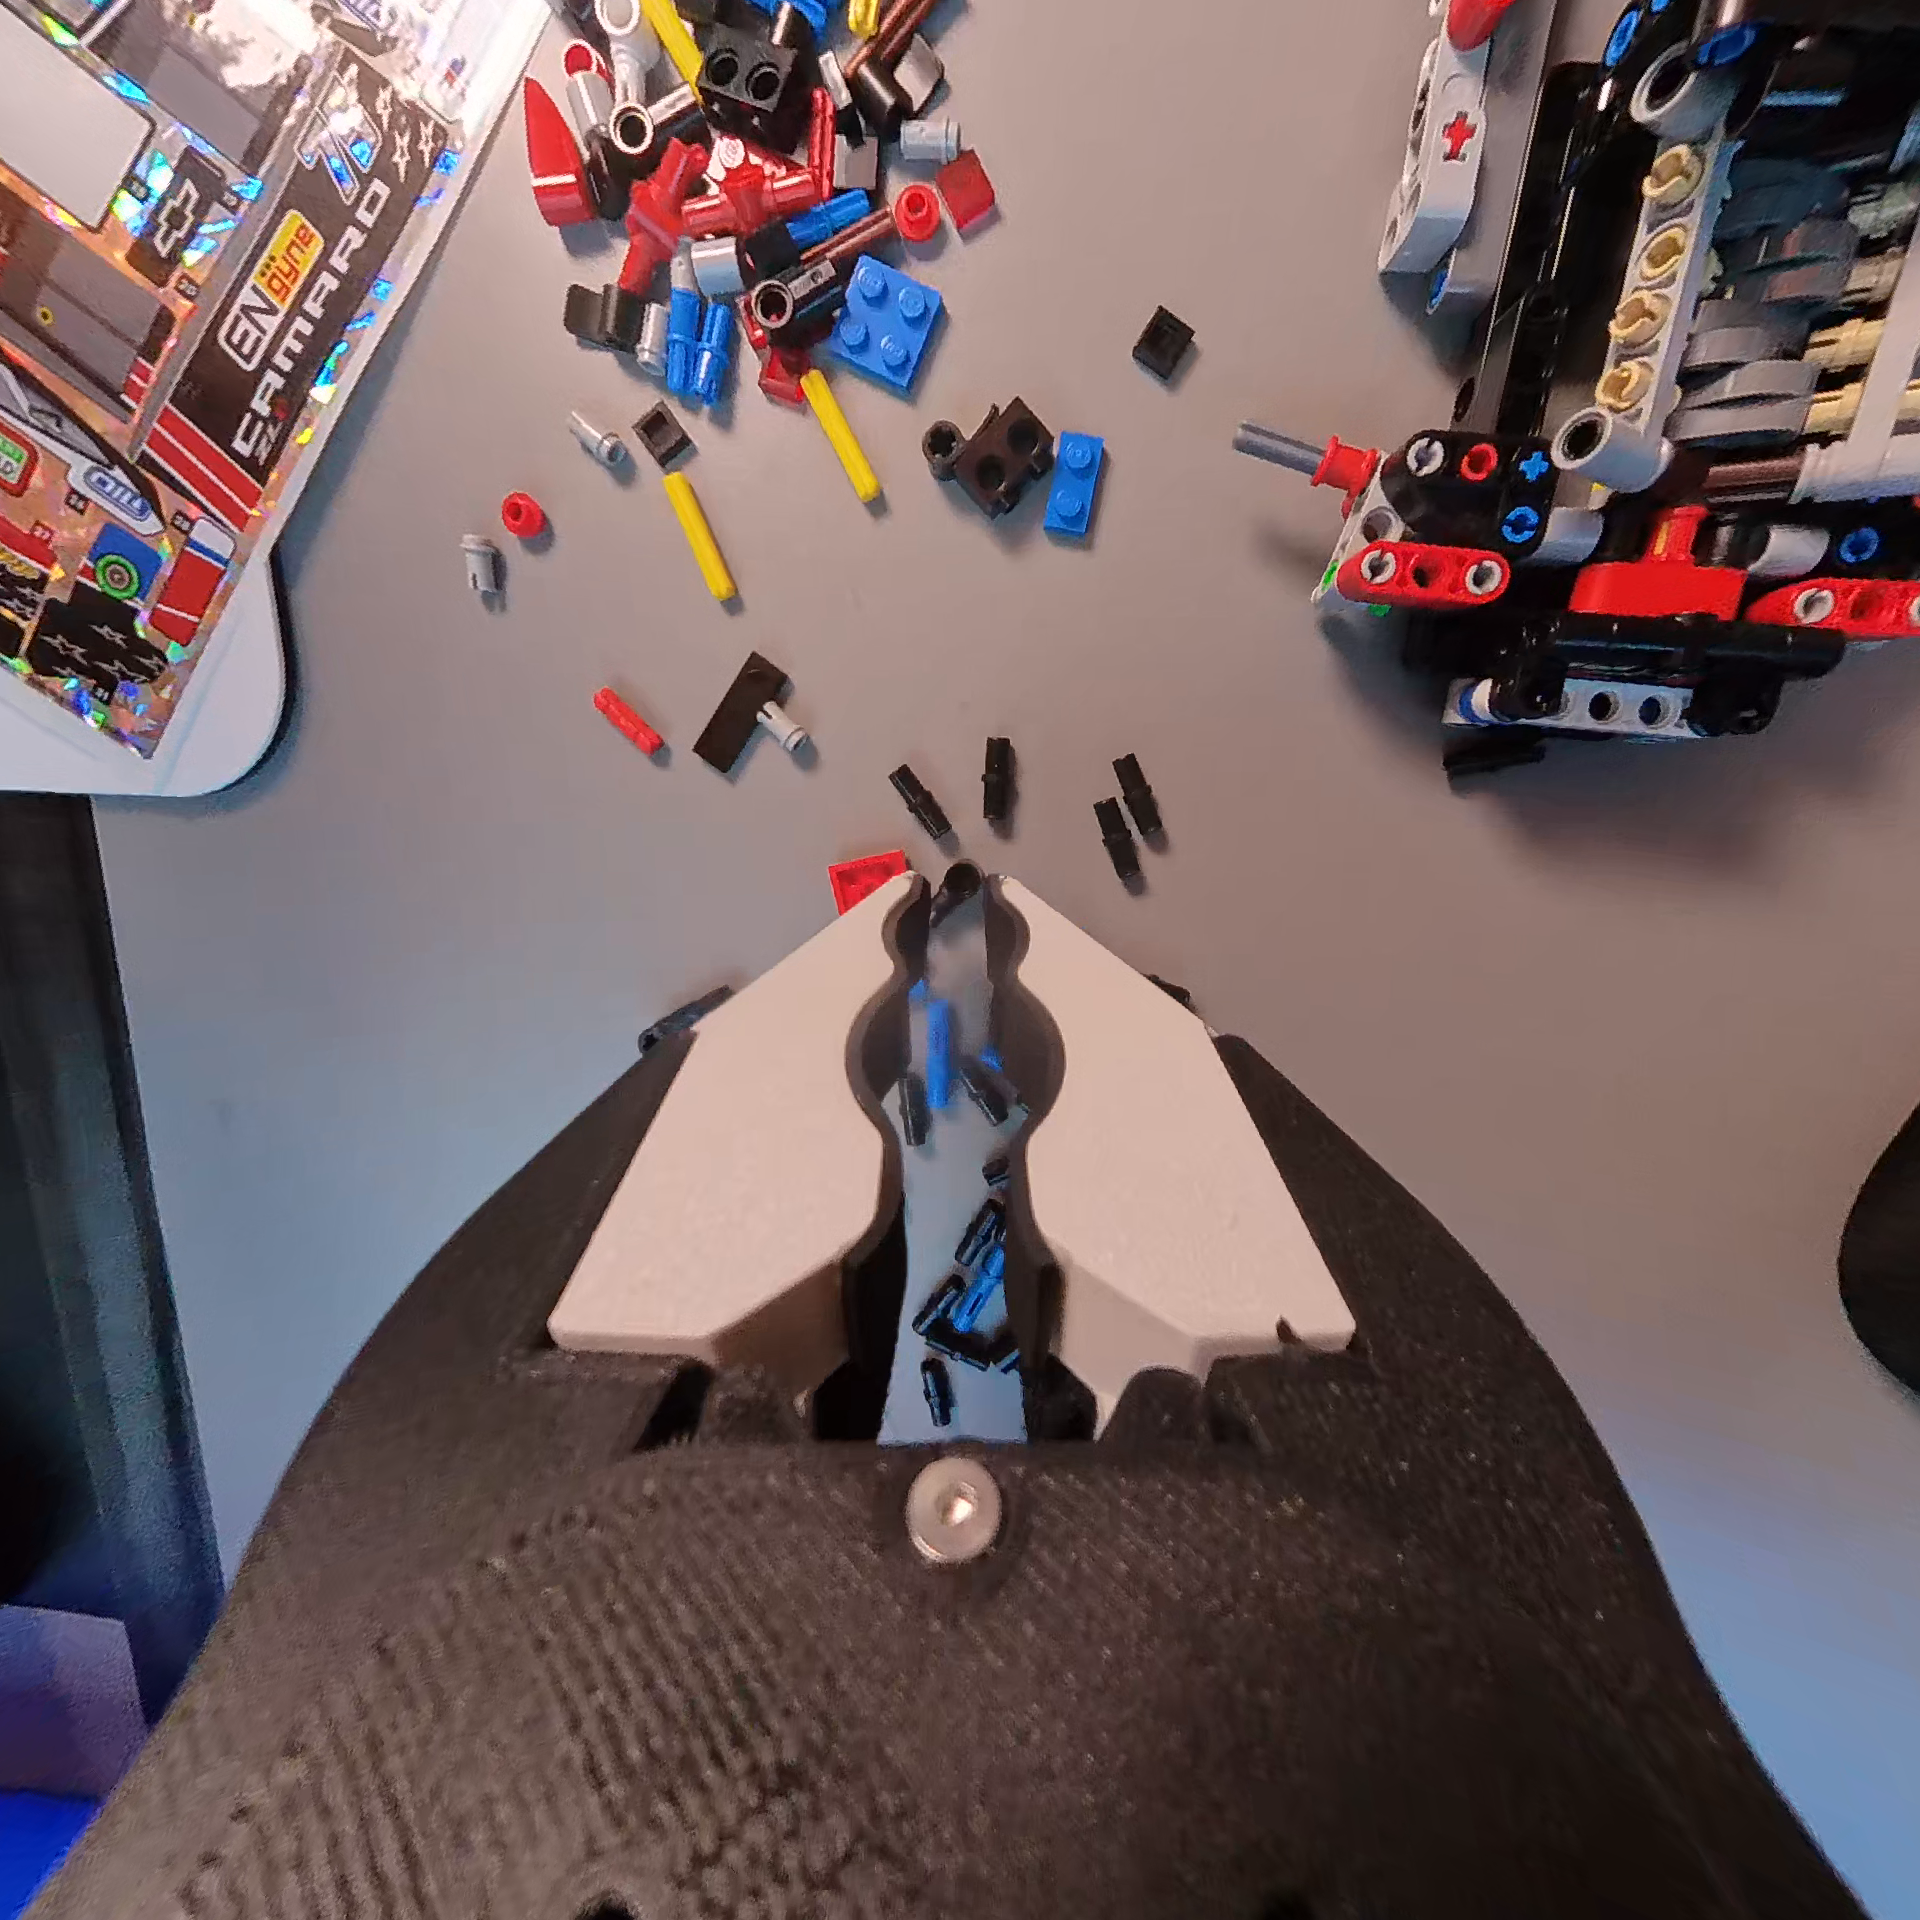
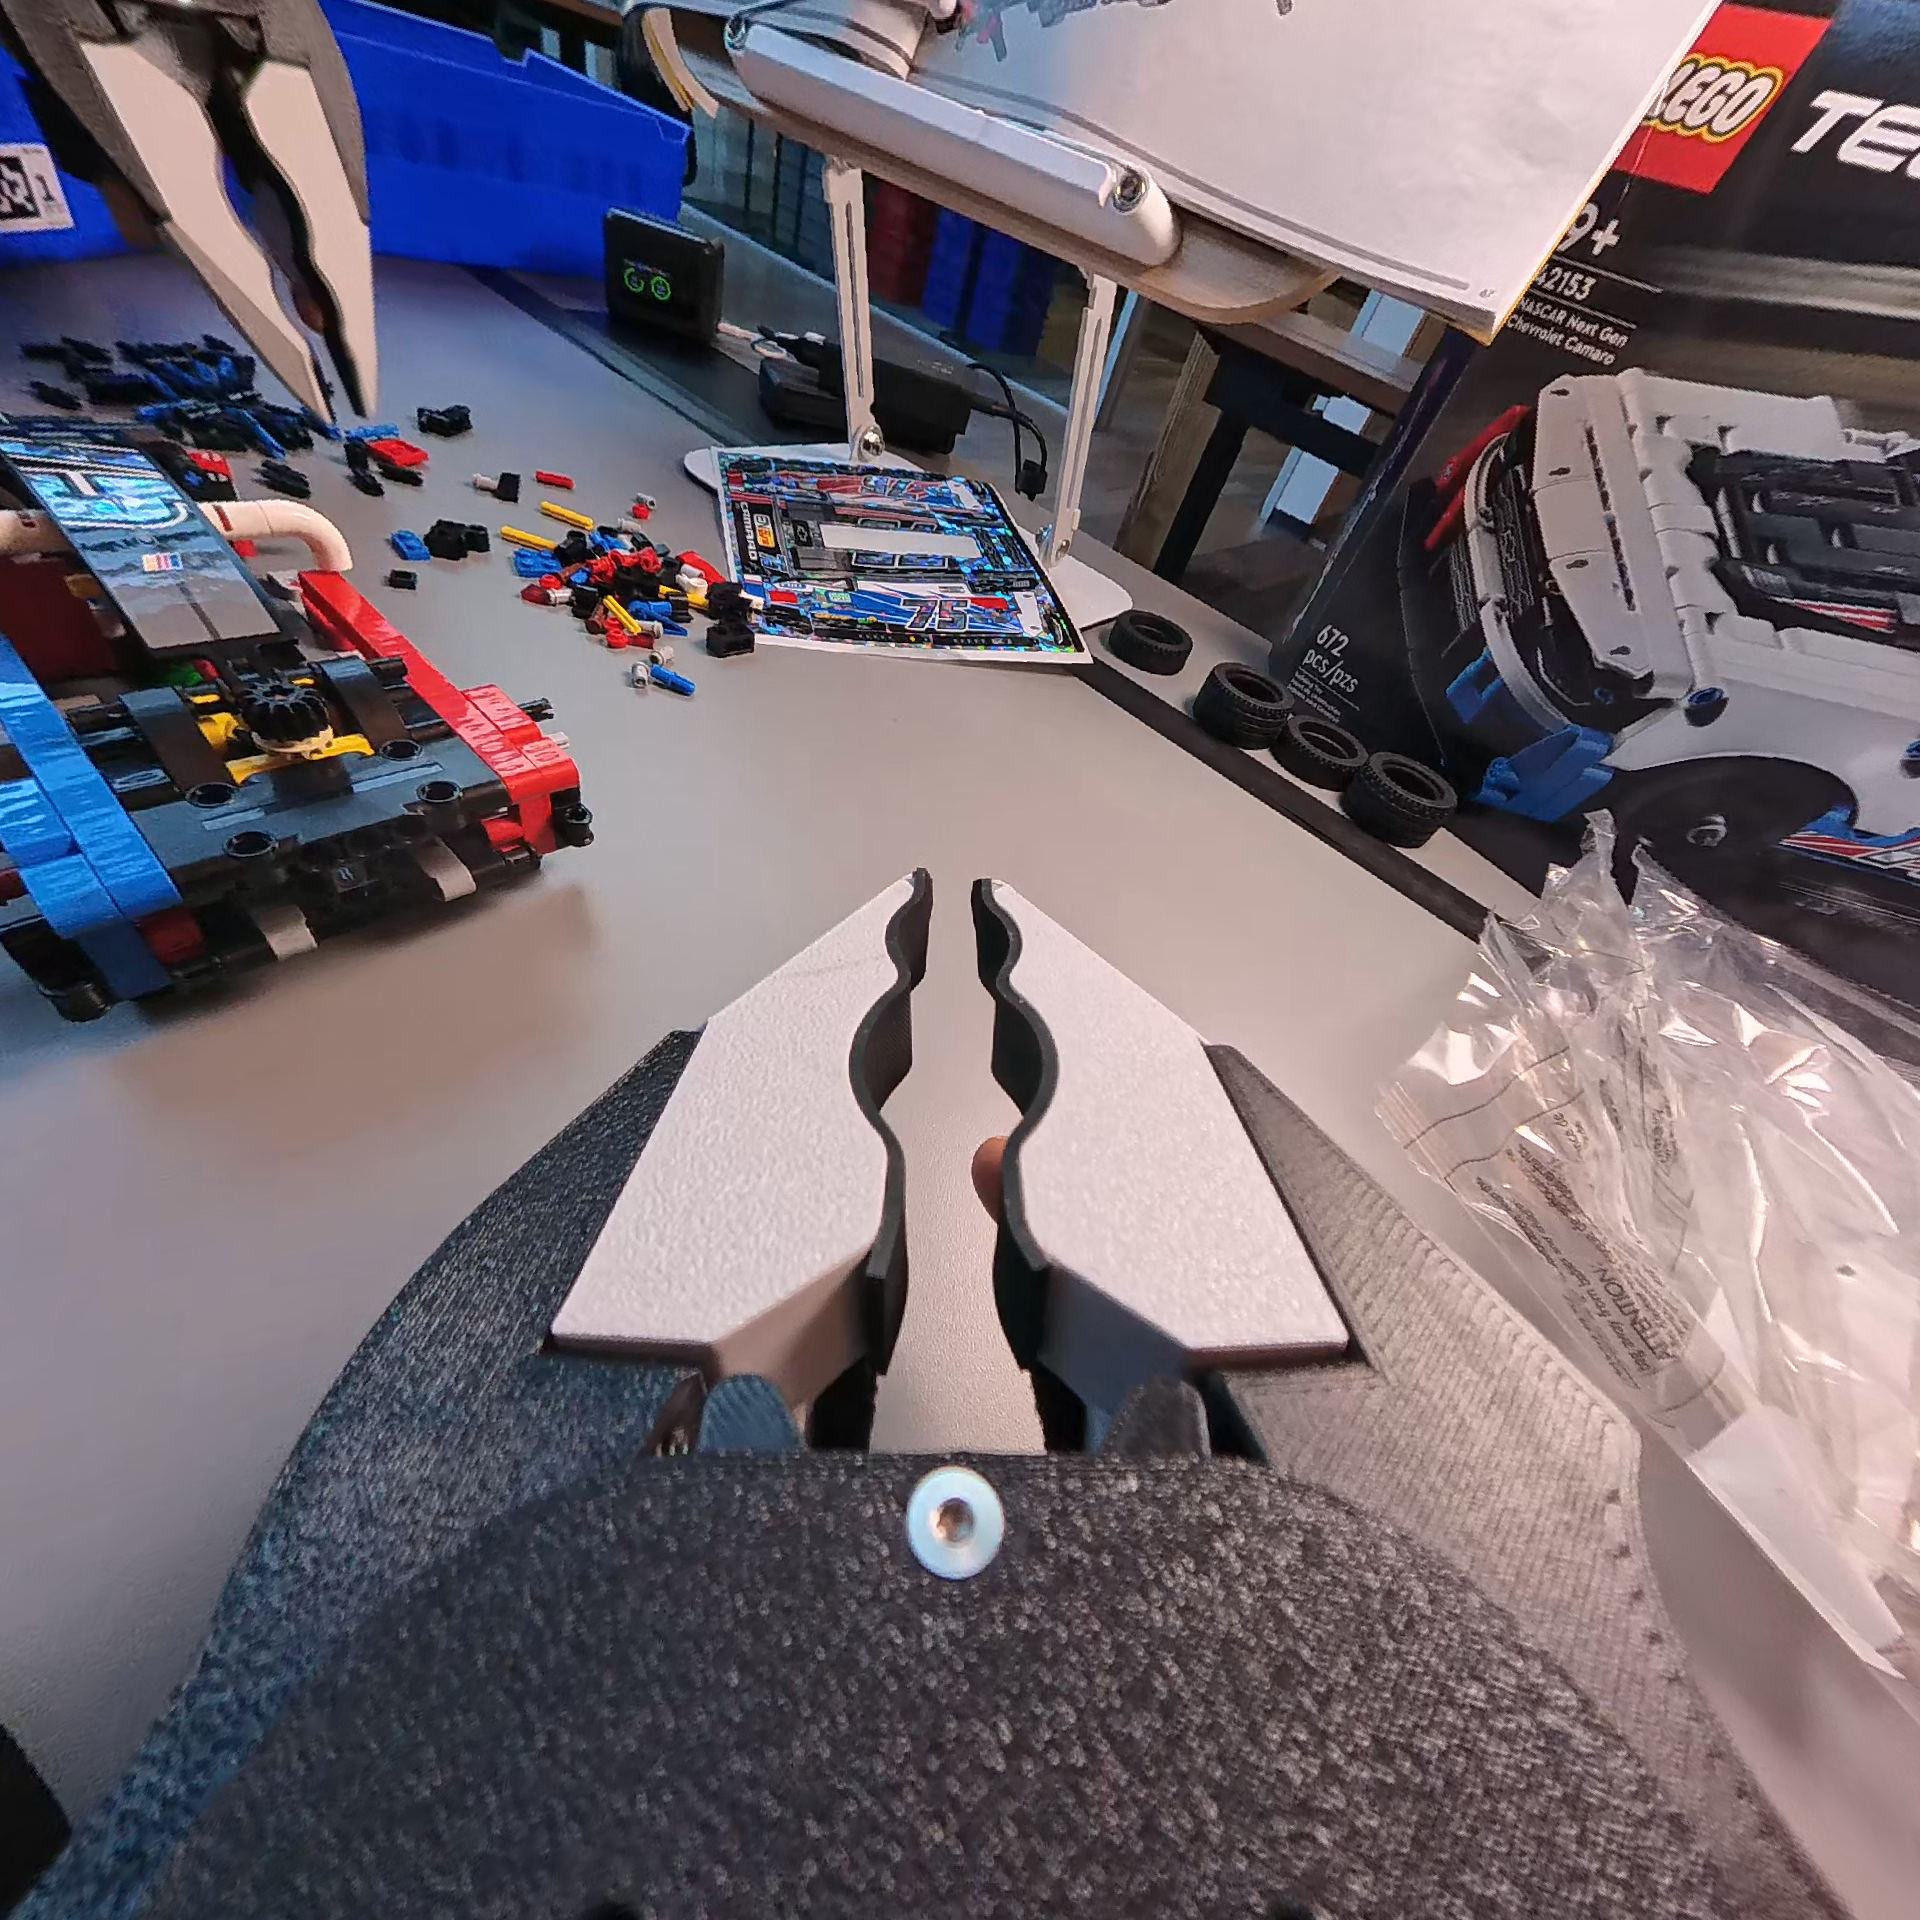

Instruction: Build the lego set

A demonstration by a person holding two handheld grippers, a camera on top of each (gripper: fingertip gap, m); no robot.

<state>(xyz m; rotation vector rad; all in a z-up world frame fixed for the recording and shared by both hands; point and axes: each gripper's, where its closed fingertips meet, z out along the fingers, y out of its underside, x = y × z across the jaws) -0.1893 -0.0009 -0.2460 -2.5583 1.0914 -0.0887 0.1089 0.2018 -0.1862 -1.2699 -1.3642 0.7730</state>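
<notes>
The black pin [image 1: 958, 891] sits right between the tips of the left hand-held gripper [image 1: 960, 885]. The fingers have closed to a narrow slot and appear to clamp it. Its round end faces the camera. Its long axis runs nearly along the fingers, tipped slightly back and to the left, so it points down towards the surface [image 1: 1299, 1039] rather than lying flat.

A red tile [image 1: 868, 881] lies just left of the tips. Four more loose pins [image 1: 997, 777] lie just ahead, each roughly lengthwise to the fingers. A heap of blue and black pins [image 1: 940, 1051] shows through the gap under the gripper.

The half-built car [image 1: 1662, 436] stands well ahead and to the right, with its long side running away from the gripper. My guess is the pin must travel forward and right, then turn to meet a hole.

The right hand-held gripper [image 2: 951, 896] is empty, with its fingers slightly apart. It hangs low over bare surface, and the car [image 2: 260, 748] is ahead on its left. The left one is therefore the arm at work, at the pins beyond the car.
</notes>
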